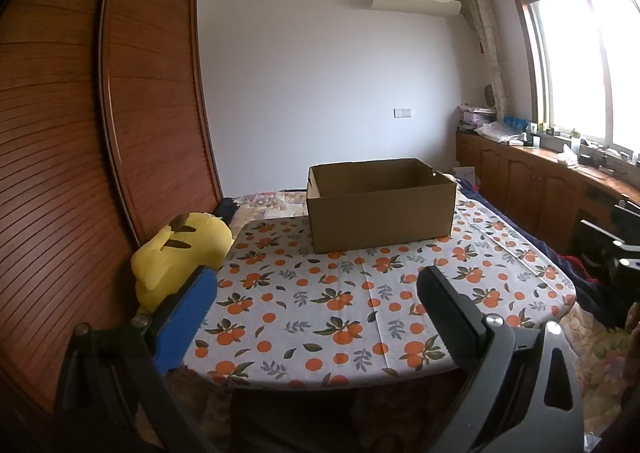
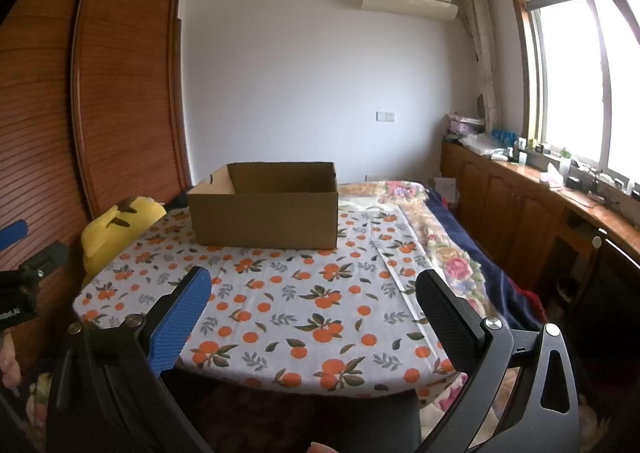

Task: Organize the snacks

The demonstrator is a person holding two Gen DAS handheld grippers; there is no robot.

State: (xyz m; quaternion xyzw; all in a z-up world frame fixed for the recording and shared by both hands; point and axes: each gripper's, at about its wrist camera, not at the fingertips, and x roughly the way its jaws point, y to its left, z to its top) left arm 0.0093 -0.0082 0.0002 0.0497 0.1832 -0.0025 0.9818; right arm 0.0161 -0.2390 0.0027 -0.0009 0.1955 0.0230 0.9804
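Note:
An open brown cardboard box [image 1: 380,209] stands at the far side of a table covered with an orange-fruit cloth [image 1: 320,305]; the right wrist view shows the same box [image 2: 264,213] on the same cloth [image 2: 280,301]. Its inside is mostly hidden from both views. No snacks are visible. My left gripper [image 1: 318,279] hovers open over the near part of the table, nothing between its fingers. My right gripper [image 2: 314,281] is open too, above the near edge, holding nothing. The left gripper's blue pad [image 2: 12,233] shows at the left edge of the right wrist view.
A yellow plush toy [image 1: 180,249] lies at the table's left edge against a wooden slatted wardrobe [image 1: 80,133]. A bed with floral and navy bedding [image 2: 460,253] lies right of the table. Wooden cabinets with a cluttered counter [image 2: 540,181] run under the window.

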